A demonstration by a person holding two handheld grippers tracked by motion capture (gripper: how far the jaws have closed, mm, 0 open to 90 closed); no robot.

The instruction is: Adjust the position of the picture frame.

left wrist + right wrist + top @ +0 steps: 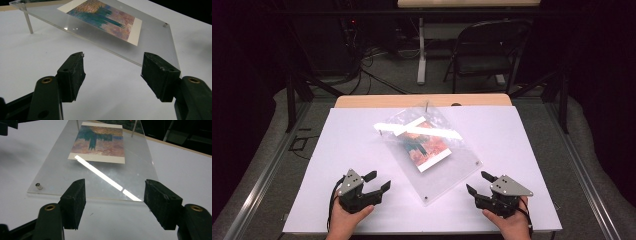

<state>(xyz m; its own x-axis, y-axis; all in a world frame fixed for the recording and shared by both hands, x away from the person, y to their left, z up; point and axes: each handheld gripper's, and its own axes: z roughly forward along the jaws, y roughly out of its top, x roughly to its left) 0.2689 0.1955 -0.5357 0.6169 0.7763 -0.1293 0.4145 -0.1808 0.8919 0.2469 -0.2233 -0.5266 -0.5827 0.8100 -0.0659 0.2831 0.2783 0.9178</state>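
Sitting dead centre on the white table top (337, 165), tilted like a little lectern, is the clear acrylic frame (462, 155), and both tools are lined up on it. Its far edge stands up on thin legs toward twelve o'clock, while its near corner dips to the board at about six o'clock, right between the two hands. Sandwiched inside is the colourful print (424, 145), all teal, orange and pink with a white border; a bright streak of reflected light (427, 131) cuts across the pane's upper part.

Down at seven o'clock from the frame, the left gripper (378, 181) is held low over the table, jaws spread wide with nothing between them, aimed toward one o'clock. In the left gripper view the frame's lower edge (105, 50) hangs just ahead of the pads, apart from them, and one slim leg (28, 22) shows at the far left.

Over at five o'clock, the right gripper (478, 182) mirrors it, jaws released and empty, pointing toward eleven o'clock. In the right gripper view the pane's near edge (87, 197) lies just beyond the pads, not touching, with a small metal stud (38, 186) in its corner.

Beyond the table, at twelve to one o'clock, a dark folding chair (487, 50) stands on the floor.
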